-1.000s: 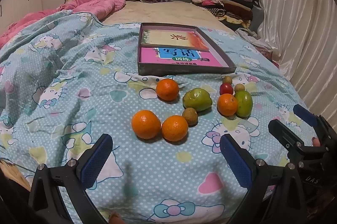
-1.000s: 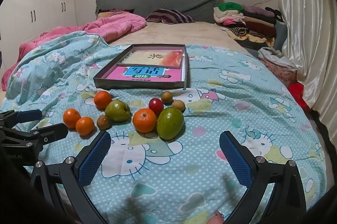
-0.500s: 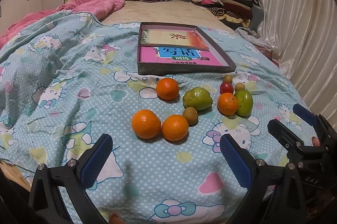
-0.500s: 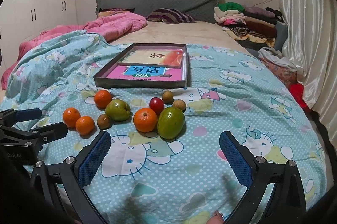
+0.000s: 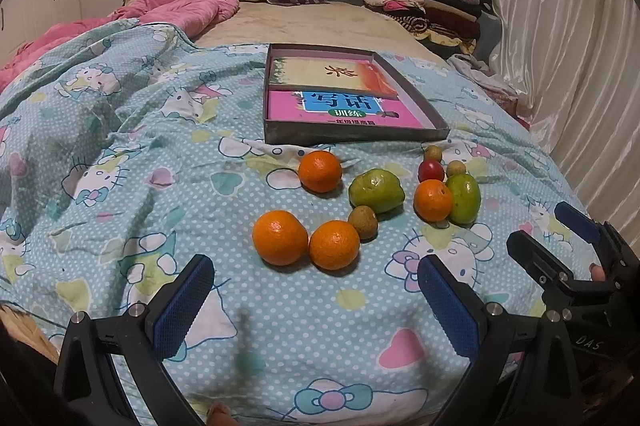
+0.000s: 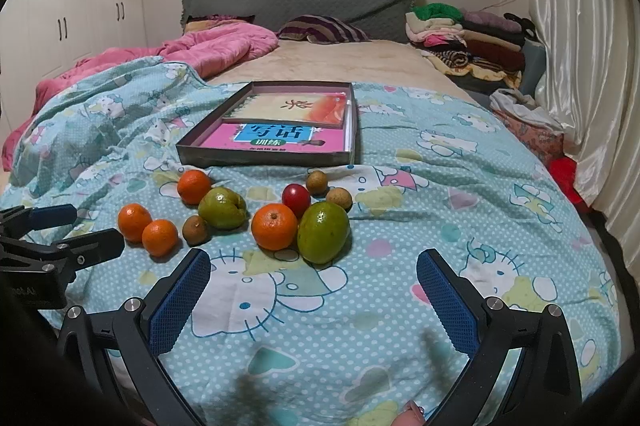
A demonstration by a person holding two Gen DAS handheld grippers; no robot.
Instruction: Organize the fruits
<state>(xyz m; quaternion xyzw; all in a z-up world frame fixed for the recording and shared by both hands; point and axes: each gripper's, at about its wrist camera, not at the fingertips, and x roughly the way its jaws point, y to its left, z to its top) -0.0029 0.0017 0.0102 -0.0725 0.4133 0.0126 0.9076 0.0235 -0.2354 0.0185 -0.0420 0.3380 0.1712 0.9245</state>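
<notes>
Nothing has been sorted yet — the fruits (image 6: pixel 276 222) lie loose on the quilt (image 6: pixel 400 306), just before the tray (image 6: pixel 264 158). The left gripper (image 5: pixel 312 302) and right gripper (image 6: pixel 312 296) are held wide, empty — every fruit remains to be moved.

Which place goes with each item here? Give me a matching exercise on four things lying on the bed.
Items:
1. red fruit
2. pink book
3. small brown fruit
4. folded clothes

Places:
A. inside the shallow box
B. stacked at the bed's far right corner
C. just behind the orange that touches the large green fruit
D. between the green pear and the nearest pair of oranges

Pairs: 1-C, 2-A, 3-D, 4-B
</notes>
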